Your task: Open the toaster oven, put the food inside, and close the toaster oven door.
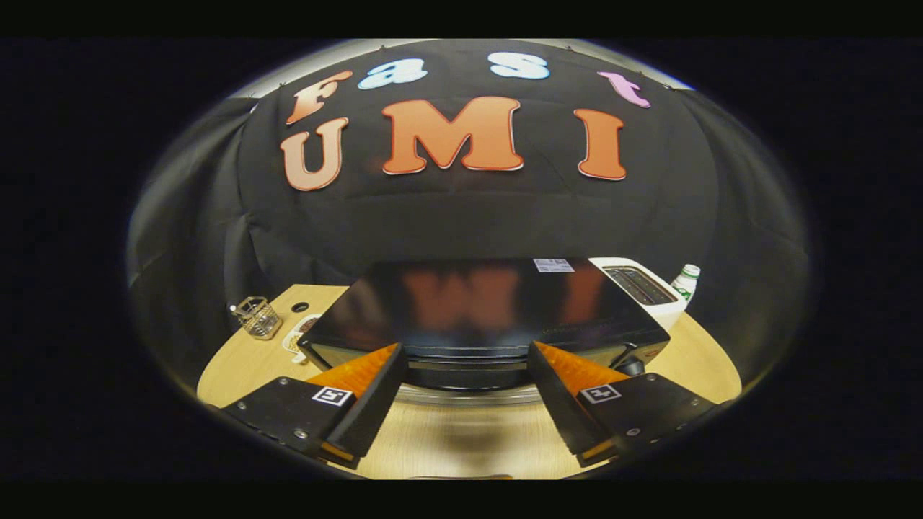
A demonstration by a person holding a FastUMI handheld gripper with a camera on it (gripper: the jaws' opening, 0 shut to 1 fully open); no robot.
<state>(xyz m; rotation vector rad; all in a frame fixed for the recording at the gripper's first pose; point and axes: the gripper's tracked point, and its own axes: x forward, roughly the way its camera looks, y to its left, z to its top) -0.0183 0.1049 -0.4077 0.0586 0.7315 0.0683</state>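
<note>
Right now we see our gripper (465, 360) spread wide and holding nothing, the black toaster oven (476, 303) just ahead of its fingers on the wooden table (238, 367), door closed. A white sticker (554, 265) on its top is too blurred to read. Beyond it stand a white toaster (645, 288) and a green-labelled bottle (685, 282); a wire basket (258, 317), contents unclear, sits off to the left.

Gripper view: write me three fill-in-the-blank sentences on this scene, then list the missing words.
1. The gripper has its fingers spread ____, with nothing between them.
2. Just ahead of the fingers stands the black ____, on the wooden table.
3. Beside the toaster oven, next to the white toaster, stands a bottle with a ____ cap.

Missing words: open; toaster oven; white
</note>
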